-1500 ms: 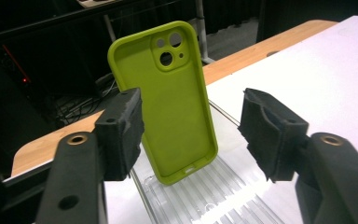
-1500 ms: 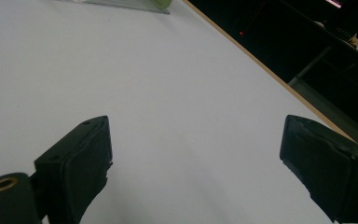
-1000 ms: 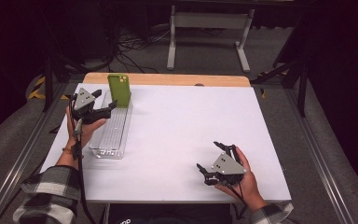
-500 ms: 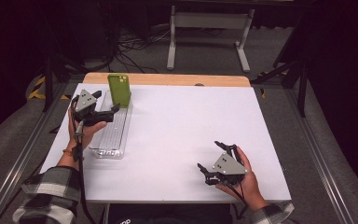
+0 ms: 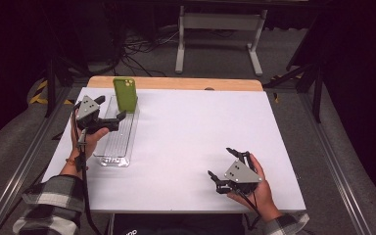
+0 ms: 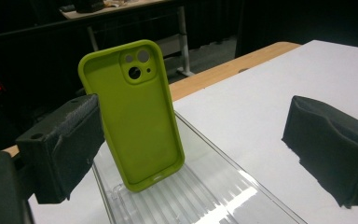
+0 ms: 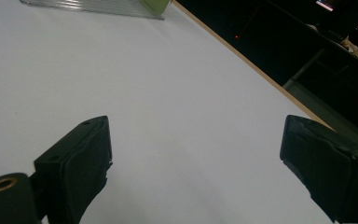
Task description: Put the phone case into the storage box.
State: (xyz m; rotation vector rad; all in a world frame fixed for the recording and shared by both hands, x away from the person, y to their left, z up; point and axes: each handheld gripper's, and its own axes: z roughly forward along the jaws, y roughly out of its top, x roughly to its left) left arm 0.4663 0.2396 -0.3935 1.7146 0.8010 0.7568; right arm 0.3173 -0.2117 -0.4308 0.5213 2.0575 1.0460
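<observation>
A green phone case (image 5: pixel 126 94) (image 6: pixel 133 116) stands upright at the far end of a clear ribbed plastic rack (image 5: pixel 115 142) (image 6: pixel 205 191) on the left of the white table (image 5: pixel 200 127). My left gripper (image 5: pixel 111 107) (image 6: pixel 191 126) hovers over the rack just short of the case, open. Its jaws have just been opening, and the case stands in the gap ahead of them with neither pad pressing on it. My right gripper (image 5: pixel 220 162) (image 7: pixel 196 140) rests low over the table's near right part, open with nothing between its jaws. The rack (image 7: pixel 88 7) and case (image 7: pixel 156 4) appear far off in the right gripper view.
A wooden strip (image 5: pixel 176 83) runs along the table's far edge. Beyond it, a white metal stand (image 5: pixel 220 29) and cables (image 5: pixel 137 46) lie on the dark floor. Metal rails flank the table on both sides.
The left gripper's jaws have spread wider around the green case, which stays upright in the rack. Neither hand has shifted.
</observation>
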